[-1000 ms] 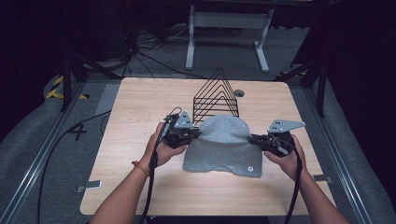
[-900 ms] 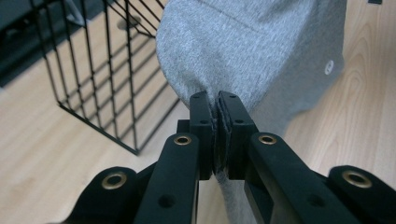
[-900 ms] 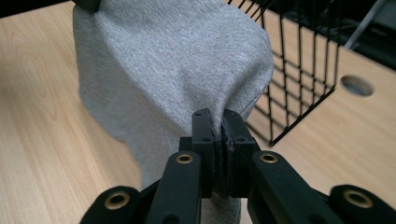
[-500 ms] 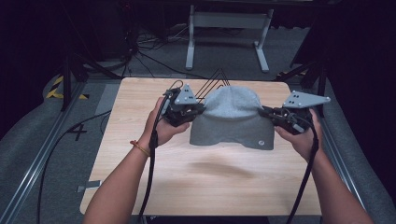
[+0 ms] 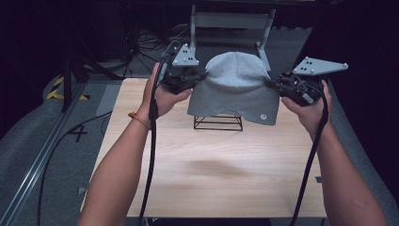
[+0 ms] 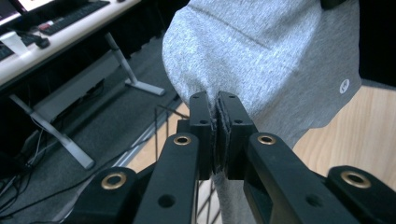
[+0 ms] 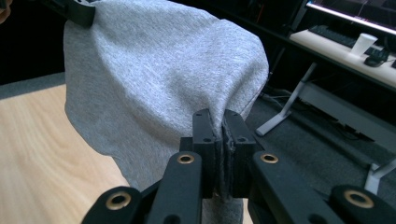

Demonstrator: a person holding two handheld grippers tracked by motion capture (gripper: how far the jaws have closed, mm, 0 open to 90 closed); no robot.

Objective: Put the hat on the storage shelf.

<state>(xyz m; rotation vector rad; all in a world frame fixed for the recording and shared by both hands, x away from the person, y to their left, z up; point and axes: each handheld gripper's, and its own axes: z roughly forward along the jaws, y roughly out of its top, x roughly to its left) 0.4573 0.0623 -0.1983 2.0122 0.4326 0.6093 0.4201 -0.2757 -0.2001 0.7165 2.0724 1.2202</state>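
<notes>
The beanie (image 5: 234, 87) hangs above the tabletop (image 5: 211, 174) between the left gripper (image 5: 197, 77) and the right gripper (image 5: 273, 84) — one clamped on each side edge. The wire rack (image 5: 218, 123) stands on the tabletop beneath and behind it.

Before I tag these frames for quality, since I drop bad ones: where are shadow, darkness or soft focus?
High view: surroundings very dark, the table evenly lit, with a soft shadow on it nearer the person than the lifted grey beanie. Left gripper view: jaws sharp, the desk behind soft. Right gripper view: fabric weave crisp, the monitor and cup slightly blurred.
</notes>
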